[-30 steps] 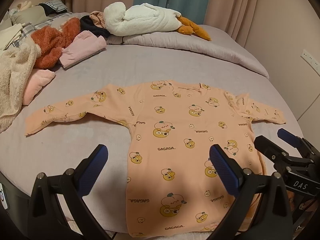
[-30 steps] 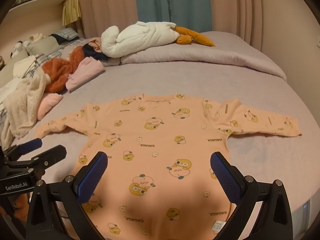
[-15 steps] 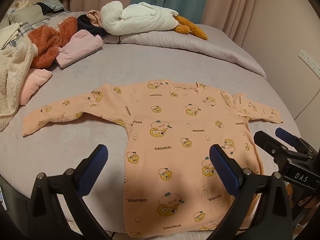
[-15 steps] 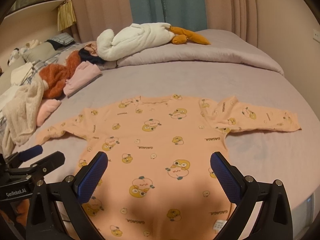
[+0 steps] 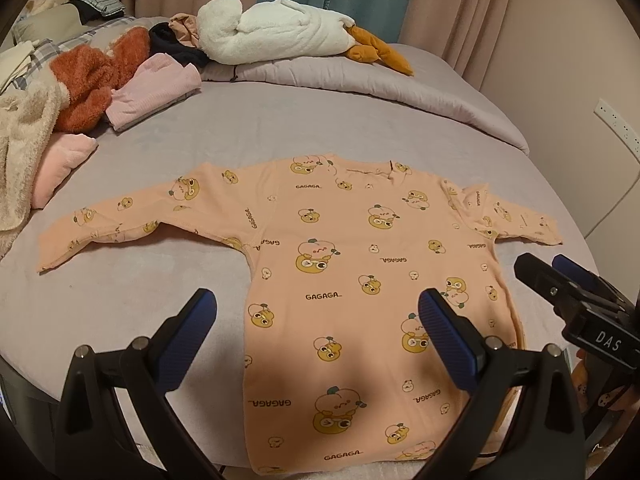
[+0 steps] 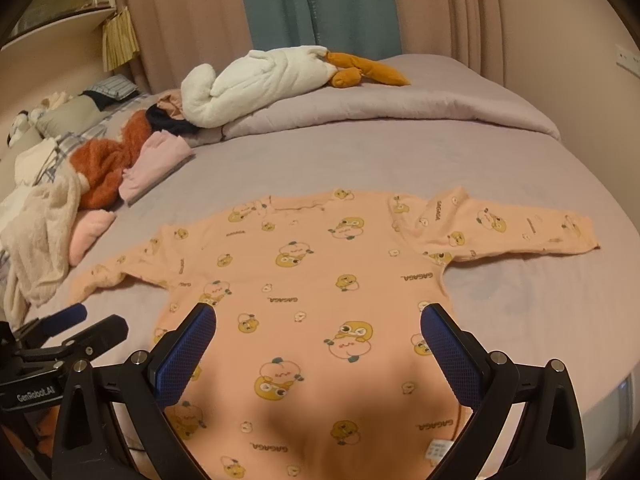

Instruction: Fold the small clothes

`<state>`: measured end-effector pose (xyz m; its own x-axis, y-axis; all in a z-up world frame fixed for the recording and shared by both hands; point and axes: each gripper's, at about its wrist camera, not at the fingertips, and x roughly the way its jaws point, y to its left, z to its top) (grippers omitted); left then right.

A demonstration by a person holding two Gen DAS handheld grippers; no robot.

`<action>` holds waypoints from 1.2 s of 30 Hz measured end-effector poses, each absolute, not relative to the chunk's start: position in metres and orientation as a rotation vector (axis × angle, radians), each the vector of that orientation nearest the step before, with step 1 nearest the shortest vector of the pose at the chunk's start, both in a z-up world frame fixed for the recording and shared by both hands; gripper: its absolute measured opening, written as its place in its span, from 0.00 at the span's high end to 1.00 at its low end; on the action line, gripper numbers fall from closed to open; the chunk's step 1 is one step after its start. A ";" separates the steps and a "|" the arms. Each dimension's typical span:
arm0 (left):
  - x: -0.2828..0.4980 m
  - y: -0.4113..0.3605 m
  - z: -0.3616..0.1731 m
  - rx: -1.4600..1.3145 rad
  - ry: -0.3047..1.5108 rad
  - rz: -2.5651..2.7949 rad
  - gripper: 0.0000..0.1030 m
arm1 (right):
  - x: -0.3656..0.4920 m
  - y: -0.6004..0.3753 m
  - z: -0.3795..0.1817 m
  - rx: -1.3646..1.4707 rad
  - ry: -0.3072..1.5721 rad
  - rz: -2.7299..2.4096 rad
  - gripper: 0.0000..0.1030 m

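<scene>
The peach-orange long-sleeved cotton top printed with yellow cartoon fruit faces and "GAGAGA" lettering (image 5: 360, 280) lies flat and face up on the lilac-grey bed (image 5: 120, 300), hem toward the person and neckline away, so its body runs lengthwise straight ahead of both tools while the sleeves stretch crosswise to either side. The left gripper (image 5: 318, 330) hovers over the lower left part of the body, its blue-padded fingers (image 5: 188, 332) spread wide with nothing between them; the left sleeve's cuff (image 5: 52, 250) lies well off to its left. The right gripper (image 6: 318, 344) hangs over the lower middle of the body, fingers (image 6: 448, 348) likewise wide apart and empty, with the right sleeve (image 6: 512, 228) ahead and to its right. Each sleeve is thus nearer to the tool on its own side, which suggests a sleeve-inward fold as the opening move. The fabric looks thin and soft, mostly smooth, with slight rumpling at the right shoulder and along the left sleeve's lower edge. No fold is made yet. A white plush goose with orange feet (image 5: 280, 32) and a heap of other clothes, one a folded pink ribbed garment (image 5: 156, 88), lie farther up the bed, well apart from the top
</scene>
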<state>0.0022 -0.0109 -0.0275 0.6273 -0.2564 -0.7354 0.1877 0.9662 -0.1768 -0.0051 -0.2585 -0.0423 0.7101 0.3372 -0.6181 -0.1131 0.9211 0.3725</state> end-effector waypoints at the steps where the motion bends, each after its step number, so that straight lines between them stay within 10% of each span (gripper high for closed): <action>1: 0.003 -0.011 -0.028 -0.087 0.857 -0.255 0.03 | -0.005 -0.259 -0.043 0.321 0.742 0.253 0.01; 36: 0.002 -0.017 -0.025 -0.087 0.867 -0.258 0.04 | -0.005 -0.277 -0.044 0.367 0.733 0.229 0.01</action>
